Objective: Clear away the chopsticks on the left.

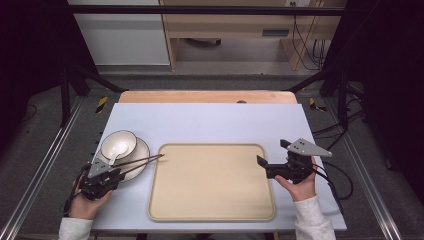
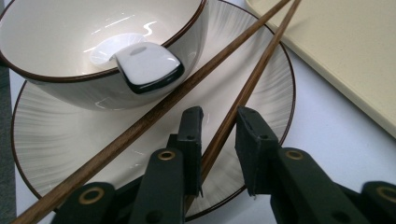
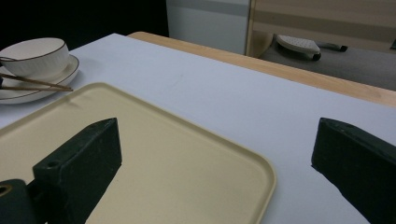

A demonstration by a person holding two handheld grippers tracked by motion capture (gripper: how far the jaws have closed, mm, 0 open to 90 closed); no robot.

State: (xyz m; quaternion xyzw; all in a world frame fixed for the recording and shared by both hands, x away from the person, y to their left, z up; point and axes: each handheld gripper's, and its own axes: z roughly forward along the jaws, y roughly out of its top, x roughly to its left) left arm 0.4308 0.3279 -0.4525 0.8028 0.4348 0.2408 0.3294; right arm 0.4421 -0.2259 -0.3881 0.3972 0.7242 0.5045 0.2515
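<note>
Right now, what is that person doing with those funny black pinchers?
A person holds a pincher in each hand. The left gripper has one of two brown wooden chopsticks between its jaws; whether they squeeze it yet is unclear. The chopsticks lie across a white ribbed plate, beside a white brown-rimmed bowl holding a white ceramic spoon. The right gripper waits open by the beige plastic tray.

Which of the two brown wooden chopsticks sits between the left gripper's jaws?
The one nearer the beige tray: that brown wooden chopstick runs between the left gripper jaws; the other chopstick passes outside, beside the bowl.
</note>
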